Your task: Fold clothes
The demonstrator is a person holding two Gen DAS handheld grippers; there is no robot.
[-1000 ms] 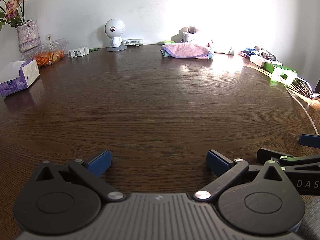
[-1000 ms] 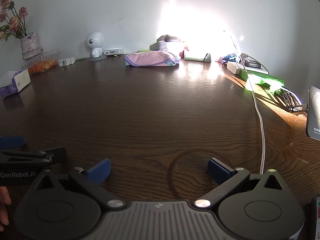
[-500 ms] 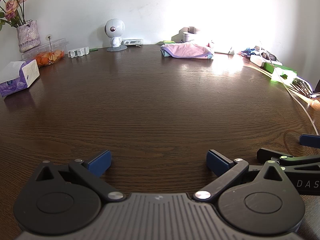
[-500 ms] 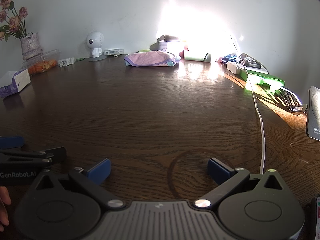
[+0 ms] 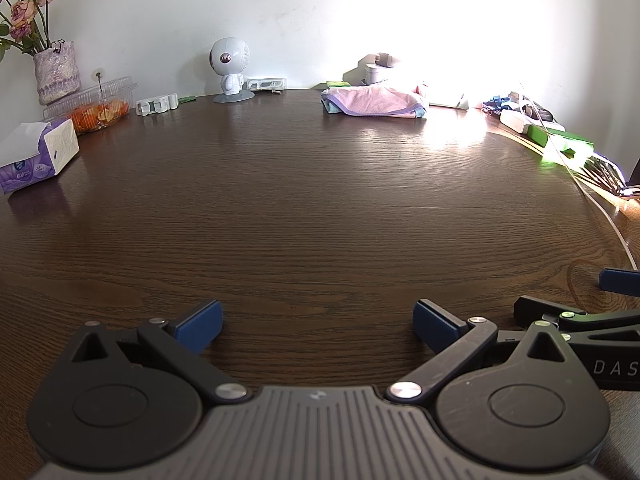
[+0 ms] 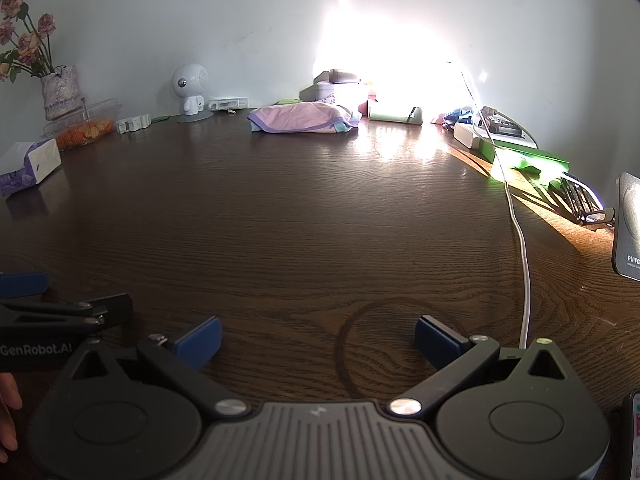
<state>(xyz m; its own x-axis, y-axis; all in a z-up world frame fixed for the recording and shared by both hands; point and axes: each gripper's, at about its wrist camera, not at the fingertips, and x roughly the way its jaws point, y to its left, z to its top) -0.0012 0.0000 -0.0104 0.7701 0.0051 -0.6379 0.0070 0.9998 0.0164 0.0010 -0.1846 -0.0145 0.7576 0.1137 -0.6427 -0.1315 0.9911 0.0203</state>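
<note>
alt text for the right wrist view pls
The open right gripper rests low over a dark wooden table, holding nothing. A pink folded cloth lies far off by the sunlit wall, and a white cable runs along the right.

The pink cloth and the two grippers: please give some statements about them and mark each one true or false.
1. The left gripper is open and holds nothing. True.
2. The pink cloth lies between the fingers of the right gripper. False: it lies at the far side of the table, near the wall, and both grippers are apart from it.
3. The right gripper is shut. False: its jaws stand wide open over bare wood.
4. A tissue box stands at the left edge of the table. True.
5. A white cable runs along the table on the right. True.
</note>
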